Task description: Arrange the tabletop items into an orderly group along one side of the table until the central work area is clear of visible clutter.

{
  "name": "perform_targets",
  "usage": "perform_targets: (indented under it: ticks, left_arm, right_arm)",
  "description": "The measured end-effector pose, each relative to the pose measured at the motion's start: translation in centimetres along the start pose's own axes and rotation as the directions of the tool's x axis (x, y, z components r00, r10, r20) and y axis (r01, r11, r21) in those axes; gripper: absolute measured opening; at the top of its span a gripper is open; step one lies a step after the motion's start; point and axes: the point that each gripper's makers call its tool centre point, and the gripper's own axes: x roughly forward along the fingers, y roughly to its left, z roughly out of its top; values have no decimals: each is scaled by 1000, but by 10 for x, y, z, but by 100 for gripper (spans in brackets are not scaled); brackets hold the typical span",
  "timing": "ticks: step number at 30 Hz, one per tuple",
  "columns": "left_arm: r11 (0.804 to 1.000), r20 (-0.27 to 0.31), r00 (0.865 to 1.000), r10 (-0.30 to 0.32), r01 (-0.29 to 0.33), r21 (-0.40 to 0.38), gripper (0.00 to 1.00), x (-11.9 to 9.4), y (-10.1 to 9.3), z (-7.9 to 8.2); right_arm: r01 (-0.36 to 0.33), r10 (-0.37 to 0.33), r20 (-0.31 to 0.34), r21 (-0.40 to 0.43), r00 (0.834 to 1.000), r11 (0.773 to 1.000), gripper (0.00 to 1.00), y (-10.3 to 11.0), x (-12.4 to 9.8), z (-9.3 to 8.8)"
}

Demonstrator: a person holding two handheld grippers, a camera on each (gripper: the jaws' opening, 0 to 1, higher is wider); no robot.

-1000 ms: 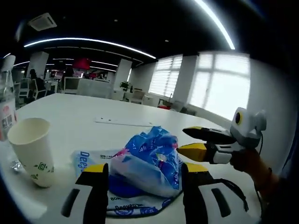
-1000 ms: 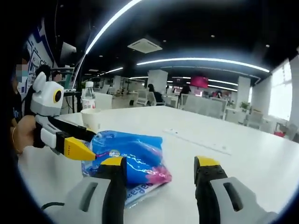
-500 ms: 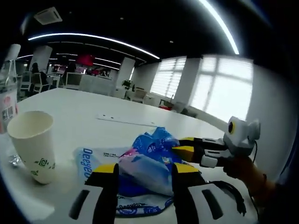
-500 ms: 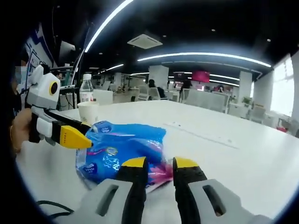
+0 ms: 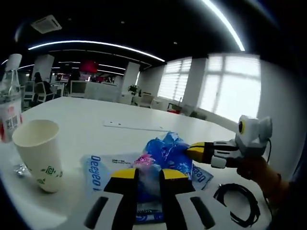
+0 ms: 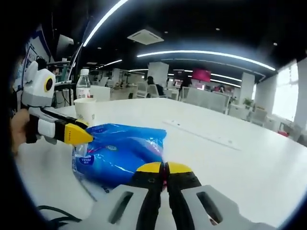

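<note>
Pinching opposite ends of the crinkled blue plastic bag with printed lettering (image 5: 158,163), both tools have their yellow-tipped jaws clamped on it. In the left gripper view the left gripper (image 5: 147,173) sits at bottom centre, the bag just above it on the white table (image 5: 86,115); a white paper cup with a green motif (image 5: 39,153) stands at lower left, a clear water bottle (image 5: 8,112) beyond it, a black coiled cable (image 5: 238,211) at lower right. The right gripper (image 6: 165,167) nips the bag's pink-edged corner at bottom centre of its view.
</note>
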Motion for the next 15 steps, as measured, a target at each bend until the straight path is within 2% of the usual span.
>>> perform_targets:
  ticks: [4,9,15]
  left_arm:
    - [1000,8,1000,-8,8,11,6,0,-3,2]
    - [1000,18,1000,-15,15,10,5,-1,-4,5]
    - [1000,47,999,-20,20,18,5,-5,-5,16]
  right_arm:
    - [5,-5,0,-11,1000,1000,0,0,-1,0]
    - [17,-17,-2,-36,1000,999,0,-2,-4,3]
    - [19,-19,3,-52,1000,998,0,-1,-8,7]
